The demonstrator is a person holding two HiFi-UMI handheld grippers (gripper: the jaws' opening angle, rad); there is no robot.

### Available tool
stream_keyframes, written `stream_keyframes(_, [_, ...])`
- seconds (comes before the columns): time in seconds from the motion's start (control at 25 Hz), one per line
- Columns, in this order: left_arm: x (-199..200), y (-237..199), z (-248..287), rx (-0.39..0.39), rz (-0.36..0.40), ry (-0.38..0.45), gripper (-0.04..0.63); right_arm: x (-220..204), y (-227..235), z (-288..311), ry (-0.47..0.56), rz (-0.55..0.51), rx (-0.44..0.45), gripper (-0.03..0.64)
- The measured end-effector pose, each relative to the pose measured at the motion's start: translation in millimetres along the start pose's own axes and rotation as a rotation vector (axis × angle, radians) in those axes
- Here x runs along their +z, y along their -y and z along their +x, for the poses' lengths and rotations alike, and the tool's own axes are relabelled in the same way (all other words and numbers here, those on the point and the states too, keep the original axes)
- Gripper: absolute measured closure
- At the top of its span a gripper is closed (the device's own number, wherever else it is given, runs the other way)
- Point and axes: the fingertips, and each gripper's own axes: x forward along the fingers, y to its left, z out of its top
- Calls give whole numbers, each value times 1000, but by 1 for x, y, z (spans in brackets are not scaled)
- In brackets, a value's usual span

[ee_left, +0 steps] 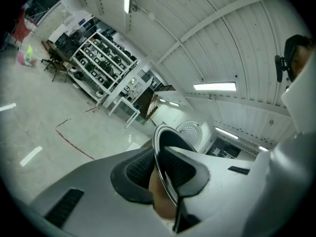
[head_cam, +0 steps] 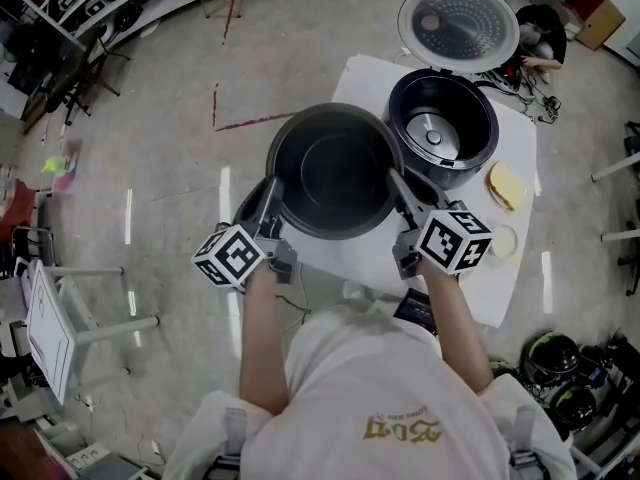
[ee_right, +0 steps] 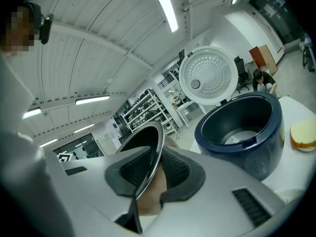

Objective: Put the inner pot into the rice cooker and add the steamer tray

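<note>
One inner pot [head_cam: 335, 173], table [head_cam: 488, 290] partly hidden

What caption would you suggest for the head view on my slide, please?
Left claw and right claw grip the inner pot by opposite sides of its rim, beside the open rice cooker.
</note>
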Motion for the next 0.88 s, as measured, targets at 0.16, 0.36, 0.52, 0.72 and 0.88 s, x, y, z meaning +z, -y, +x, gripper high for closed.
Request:
stream_keyframes(0.16, [18,24,5,-54,15,16,520,28,-9,-9,51,-21,6,538])
stream_keyframes(0.36, [34,56,21,-135,25,24,520,62,-11,-26,110,-33,-7,538])
stream_keyframes(0.52, [40,79,37,-186,36,22,520,86,-5,-39,164,-37,-29,540])
stream_keyframes(0.72, [39,105,66,-245,47,5,522,108,15,-54,212,-25,-58,540])
stream_keyframes(0.88, [40,122,86,-283,45,-14,522,123,26,-62,240,-20,-85,540])
